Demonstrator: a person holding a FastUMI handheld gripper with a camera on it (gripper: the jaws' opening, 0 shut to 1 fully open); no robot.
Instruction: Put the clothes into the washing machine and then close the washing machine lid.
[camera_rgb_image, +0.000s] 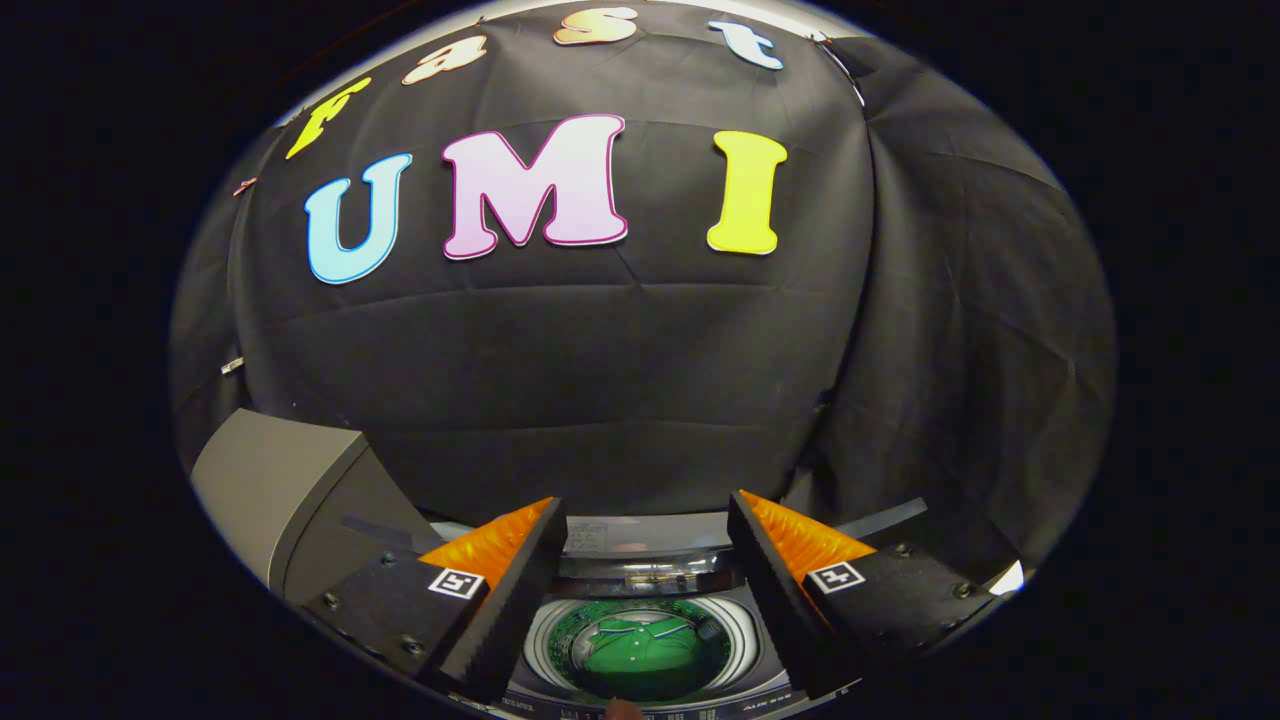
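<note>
Below and between my fingers lies the top-loading washing machine (740, 625), its round drum open to view. A green garment (645, 650) lies inside the drum. The lid (640, 570) stands folded up at the back of the opening, just beyond the fingertips. My gripper (645, 530) hovers above the machine, open, with nothing between its black and orange fingers (500, 590).
A grey box-shaped object (285, 495) stands to the left of the machine, close to the left finger. Black cloth walls close the booth behind and to the right. The machine's control strip (640, 712) runs along its near edge.
</note>
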